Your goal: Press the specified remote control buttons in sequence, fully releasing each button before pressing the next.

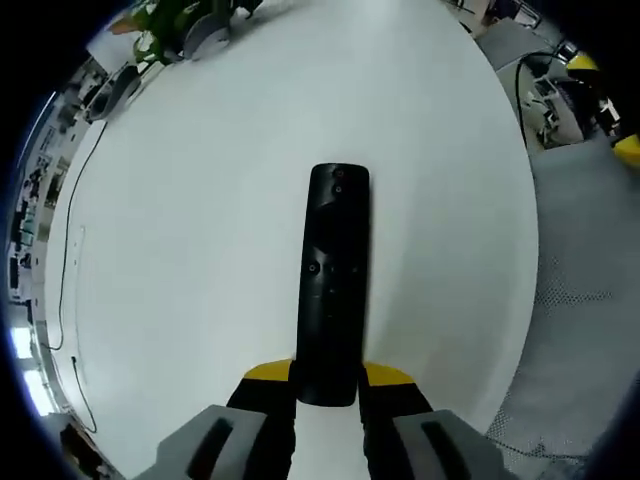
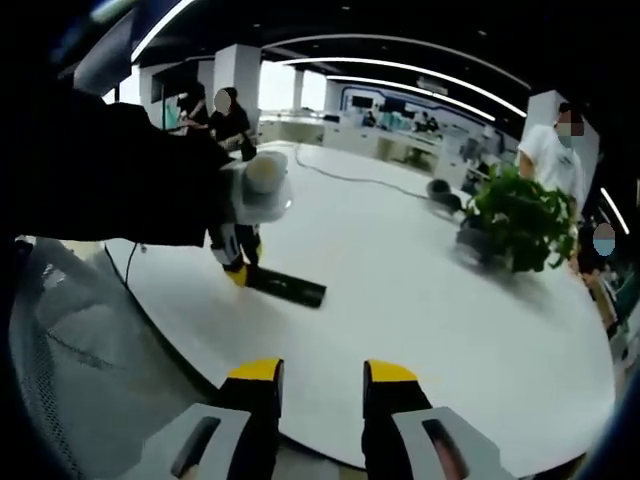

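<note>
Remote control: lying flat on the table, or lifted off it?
Lying flat. The remote control rests lengthwise on the white table, its near end between the left gripper fingers; the right gripper view shows it flat too.

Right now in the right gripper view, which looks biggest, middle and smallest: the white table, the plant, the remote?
1. White table, by far the biggest.
2. Plant.
3. Remote, a thin dark bar held at one end by the left gripper.
Plant and remote sit at different distances, so that order is only how they look.
</note>
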A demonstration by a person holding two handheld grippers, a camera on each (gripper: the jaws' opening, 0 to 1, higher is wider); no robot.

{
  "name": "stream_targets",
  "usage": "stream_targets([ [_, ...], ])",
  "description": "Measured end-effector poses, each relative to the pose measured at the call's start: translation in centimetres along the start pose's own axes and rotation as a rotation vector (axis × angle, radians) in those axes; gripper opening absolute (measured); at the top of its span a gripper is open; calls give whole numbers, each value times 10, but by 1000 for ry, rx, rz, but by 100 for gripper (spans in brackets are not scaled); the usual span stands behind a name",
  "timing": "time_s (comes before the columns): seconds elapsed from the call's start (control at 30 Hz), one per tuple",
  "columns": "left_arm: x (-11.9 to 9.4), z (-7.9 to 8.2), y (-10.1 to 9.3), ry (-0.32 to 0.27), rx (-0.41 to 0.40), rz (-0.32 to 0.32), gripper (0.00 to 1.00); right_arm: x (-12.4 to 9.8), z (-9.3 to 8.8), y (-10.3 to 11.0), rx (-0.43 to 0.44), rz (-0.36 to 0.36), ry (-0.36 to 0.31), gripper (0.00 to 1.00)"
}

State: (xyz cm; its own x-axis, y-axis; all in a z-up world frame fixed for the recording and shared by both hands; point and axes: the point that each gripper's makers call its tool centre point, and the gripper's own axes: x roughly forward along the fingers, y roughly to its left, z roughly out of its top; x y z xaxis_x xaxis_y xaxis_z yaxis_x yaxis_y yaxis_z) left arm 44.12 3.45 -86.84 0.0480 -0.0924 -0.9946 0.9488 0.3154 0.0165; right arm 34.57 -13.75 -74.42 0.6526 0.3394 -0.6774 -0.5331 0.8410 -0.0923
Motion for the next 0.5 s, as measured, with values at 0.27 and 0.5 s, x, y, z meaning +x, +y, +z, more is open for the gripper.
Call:
stream_targets([
  [0.27, 0, -4, -19, -22, -13, 0, 23, 0, 1, 4, 30, 30, -10, 26],
  [0.5, -1, -8, -43, -60, -24, 1, 23, 0, 2, 7, 19, 45, -20, 28],
])
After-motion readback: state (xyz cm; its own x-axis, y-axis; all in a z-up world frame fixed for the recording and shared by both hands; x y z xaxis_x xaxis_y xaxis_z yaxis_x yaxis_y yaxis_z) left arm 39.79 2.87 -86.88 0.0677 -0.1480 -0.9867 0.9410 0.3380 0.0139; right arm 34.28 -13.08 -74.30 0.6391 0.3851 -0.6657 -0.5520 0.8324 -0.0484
